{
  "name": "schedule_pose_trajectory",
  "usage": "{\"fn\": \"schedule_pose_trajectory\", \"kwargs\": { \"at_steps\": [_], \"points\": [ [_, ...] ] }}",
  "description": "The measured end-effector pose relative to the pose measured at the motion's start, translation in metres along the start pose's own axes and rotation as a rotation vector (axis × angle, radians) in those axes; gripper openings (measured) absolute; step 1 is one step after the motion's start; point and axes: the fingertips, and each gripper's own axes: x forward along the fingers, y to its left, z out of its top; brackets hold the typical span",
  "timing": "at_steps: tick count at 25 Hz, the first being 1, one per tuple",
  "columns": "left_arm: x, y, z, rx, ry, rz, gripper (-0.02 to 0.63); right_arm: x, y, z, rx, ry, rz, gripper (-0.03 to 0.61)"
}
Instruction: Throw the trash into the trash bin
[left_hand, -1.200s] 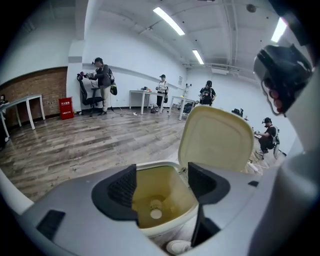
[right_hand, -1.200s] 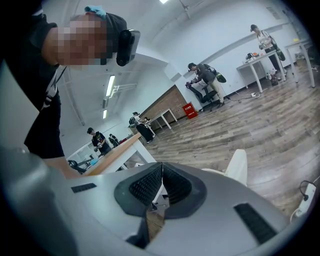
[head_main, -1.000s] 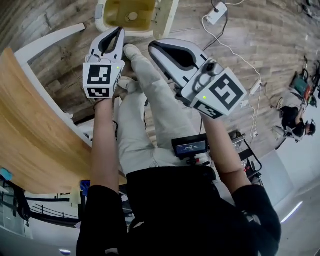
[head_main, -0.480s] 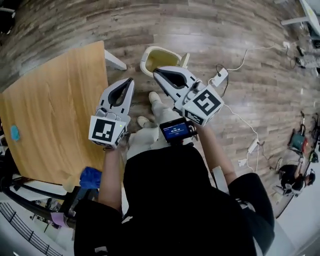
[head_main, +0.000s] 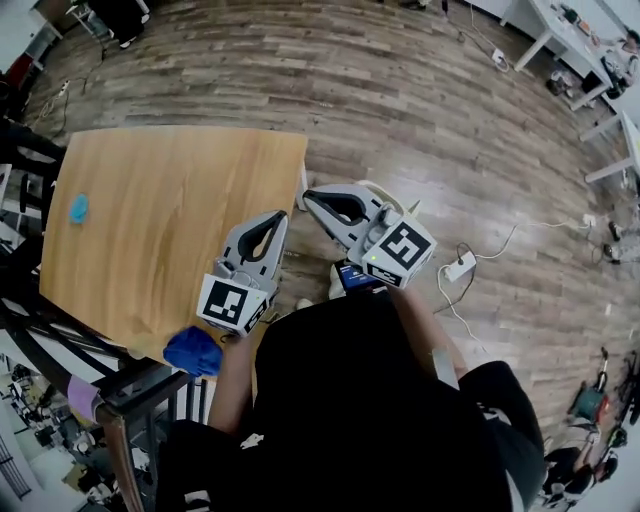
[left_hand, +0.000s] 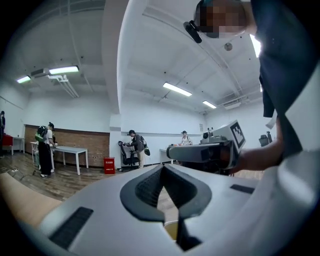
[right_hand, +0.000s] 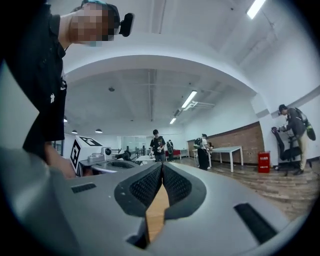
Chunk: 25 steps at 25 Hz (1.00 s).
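Observation:
Both grippers are held level in front of the person's chest, side by side. My left gripper (head_main: 277, 216) is shut with nothing between its pads (left_hand: 163, 168). My right gripper (head_main: 309, 197) is also shut and empty (right_hand: 162, 166). The white trash bin (head_main: 410, 207) stands on the floor beneath the right gripper, and only slivers of its rim show. A small blue piece (head_main: 78, 208) lies at the far left of the wooden table (head_main: 170, 220). Each gripper view catches the other gripper alongside: the right gripper (left_hand: 200, 152) and the left gripper (right_hand: 107, 165).
A crumpled blue thing (head_main: 192, 350) sits by the table's near corner. A white power strip (head_main: 460, 268) with cables lies on the wooden floor to the right. Black chair frames (head_main: 40, 340) crowd the left edge. People, white desks and a red box (left_hand: 109, 163) stand far off.
Both grippers have risen from low over the open bin to chest height, staying shut. The head view has swung, so the table now fills the left and the bin is mostly hidden.

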Motion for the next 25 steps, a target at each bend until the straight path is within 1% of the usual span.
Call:
{"fn": "schedule_pose_trajectory", "kwargs": {
  "at_steps": [3,6,12,15,21,25],
  "points": [
    [-0.015,0.009,0.009,0.010,-0.033,0.019,0.006,0.015,0.019,0.014,-0.033,-0.033,0.062,-0.002],
    [-0.024,0.013,0.013,0.008,-0.056,0.029,0.006,0.023,0.028,0.016,-0.037,-0.029,0.084,-0.002],
    [-0.018,0.018,0.026,0.024,-0.092,0.019,0.006,0.026,0.021,0.022,-0.046,-0.019,0.066,-0.002],
    [-0.012,0.019,0.026,0.035,-0.093,0.002,0.006,0.025,0.018,0.022,-0.047,-0.023,0.052,-0.002],
    [0.002,0.027,0.035,0.056,-0.097,-0.006,0.006,0.021,0.002,0.022,-0.040,-0.026,0.025,-0.002],
    [0.008,0.028,0.036,0.047,-0.101,-0.019,0.006,0.022,-0.003,0.023,-0.038,-0.030,0.022,-0.002]
  ]
}}
